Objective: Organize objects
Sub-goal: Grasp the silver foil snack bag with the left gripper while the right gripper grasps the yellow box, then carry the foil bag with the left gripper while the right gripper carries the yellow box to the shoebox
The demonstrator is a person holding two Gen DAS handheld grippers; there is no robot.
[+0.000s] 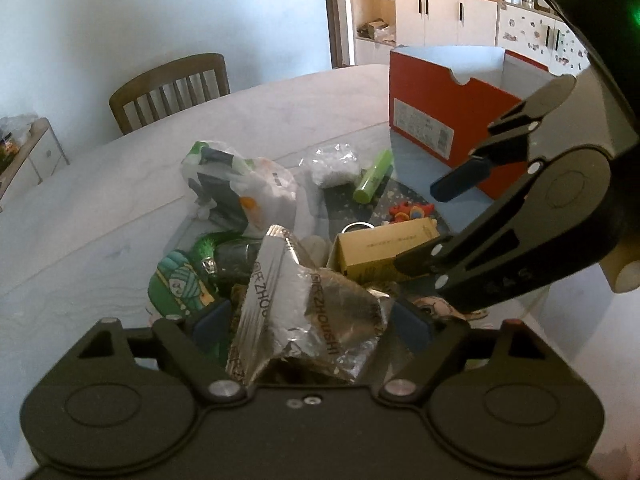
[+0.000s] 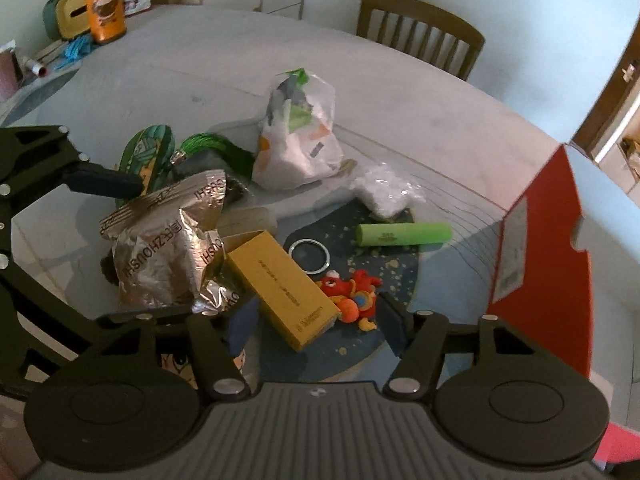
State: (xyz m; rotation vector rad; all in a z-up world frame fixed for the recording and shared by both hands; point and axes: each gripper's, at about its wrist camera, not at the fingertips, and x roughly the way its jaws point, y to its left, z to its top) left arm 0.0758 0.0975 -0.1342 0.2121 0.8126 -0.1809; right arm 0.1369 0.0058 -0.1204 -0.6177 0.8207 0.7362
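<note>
Most clutter unsorted — silver foil bag (image 2: 168, 240), yellow box (image 2: 284, 288), green tube (image 2: 404, 234), white plastic bag (image 2: 300, 140), red toy (image 2: 352, 292), metal ring (image 2: 310, 256) heaped on table (image 2: 400, 92) beside red shoebox (image 1: 440, 120). Shoebox interior shows nothing in visible part; floor hidden. Left gripper (image 1: 308, 320) jaws apart around foil bag, contact unclear. Right gripper (image 2: 320, 320) jaws spread, straddling yellow box — early stage, by the look.

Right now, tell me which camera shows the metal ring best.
Right wrist view: the metal ring lies whole and unblocked on the dark mat. In the left wrist view only its far arc shows behind the yellow box.
</note>
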